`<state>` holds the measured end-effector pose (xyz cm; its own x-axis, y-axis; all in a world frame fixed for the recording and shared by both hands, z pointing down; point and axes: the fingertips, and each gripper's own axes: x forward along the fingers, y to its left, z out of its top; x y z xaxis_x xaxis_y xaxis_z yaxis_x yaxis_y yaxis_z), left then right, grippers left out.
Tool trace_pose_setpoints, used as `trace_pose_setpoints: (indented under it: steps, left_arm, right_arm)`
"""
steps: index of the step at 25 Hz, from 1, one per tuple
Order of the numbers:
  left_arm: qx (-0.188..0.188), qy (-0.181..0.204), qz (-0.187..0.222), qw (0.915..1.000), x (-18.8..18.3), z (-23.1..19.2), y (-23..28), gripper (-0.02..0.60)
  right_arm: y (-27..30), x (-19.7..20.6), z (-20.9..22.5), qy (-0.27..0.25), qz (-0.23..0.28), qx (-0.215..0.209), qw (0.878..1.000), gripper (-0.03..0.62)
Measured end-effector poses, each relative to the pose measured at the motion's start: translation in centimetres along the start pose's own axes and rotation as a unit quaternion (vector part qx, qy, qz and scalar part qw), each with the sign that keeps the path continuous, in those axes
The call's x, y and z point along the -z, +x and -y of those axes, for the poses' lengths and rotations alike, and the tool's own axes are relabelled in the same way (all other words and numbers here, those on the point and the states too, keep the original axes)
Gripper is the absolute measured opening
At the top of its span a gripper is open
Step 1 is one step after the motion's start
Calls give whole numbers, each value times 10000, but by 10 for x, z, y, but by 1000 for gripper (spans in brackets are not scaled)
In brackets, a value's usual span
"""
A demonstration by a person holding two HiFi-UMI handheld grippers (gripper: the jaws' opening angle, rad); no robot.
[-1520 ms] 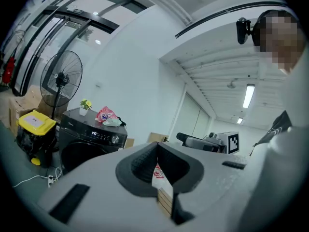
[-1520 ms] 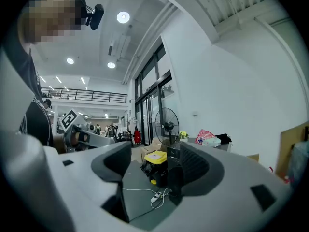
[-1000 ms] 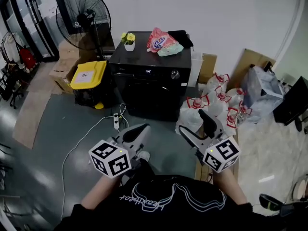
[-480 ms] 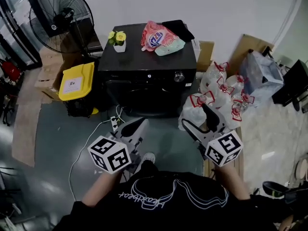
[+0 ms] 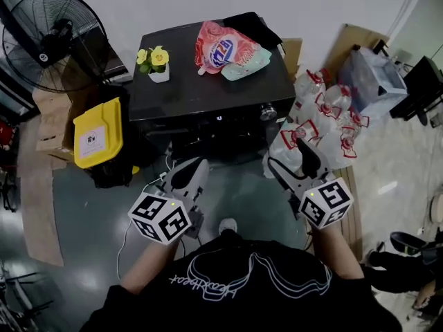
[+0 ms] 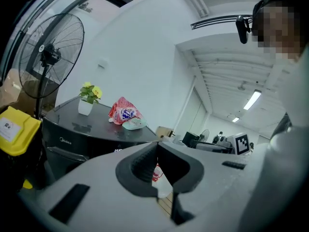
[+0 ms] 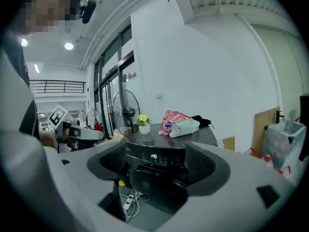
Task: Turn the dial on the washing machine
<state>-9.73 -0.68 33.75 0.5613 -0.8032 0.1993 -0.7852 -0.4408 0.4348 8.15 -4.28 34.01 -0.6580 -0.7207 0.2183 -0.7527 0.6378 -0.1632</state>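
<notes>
Ahead of the right gripper (image 5: 289,159), jaws wide apart and empty, the dial (image 5: 268,112) sits on the washing machine (image 5: 208,88) front, well apart. The left gripper (image 5: 188,173) has its jaws pressed together, empty.

I'm in a bare, workshop-like test space: the washing machine (image 5: 208,88) stands on a grey concrete floor (image 5: 76,213) among a pedestal fan (image 5: 48,40), cardboard (image 5: 356,37) and water jugs (image 5: 325,116). Strip lights (image 6: 251,100) and office desks (image 6: 203,141) show beyond.
</notes>
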Motion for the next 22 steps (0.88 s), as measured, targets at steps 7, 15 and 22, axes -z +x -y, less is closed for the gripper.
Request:
trace_pose_setpoints:
  steps: [7, 15, 22]
  left_arm:
    - [87, 96, -344, 9993, 13, -46, 25, 5]
    - [-43, 5, -491, 9988, 26, -70, 38, 5]
    - [-250, -97, -558, 9981, 25, -80, 42, 5]
  right_arm:
    - [38, 26, 26, 96, -42, 496, 9987, 371]
    - [73, 51, 62, -432, -199, 1103, 9928, 367]
    - [110, 83, 96, -553, -564, 1430, 9866, 362]
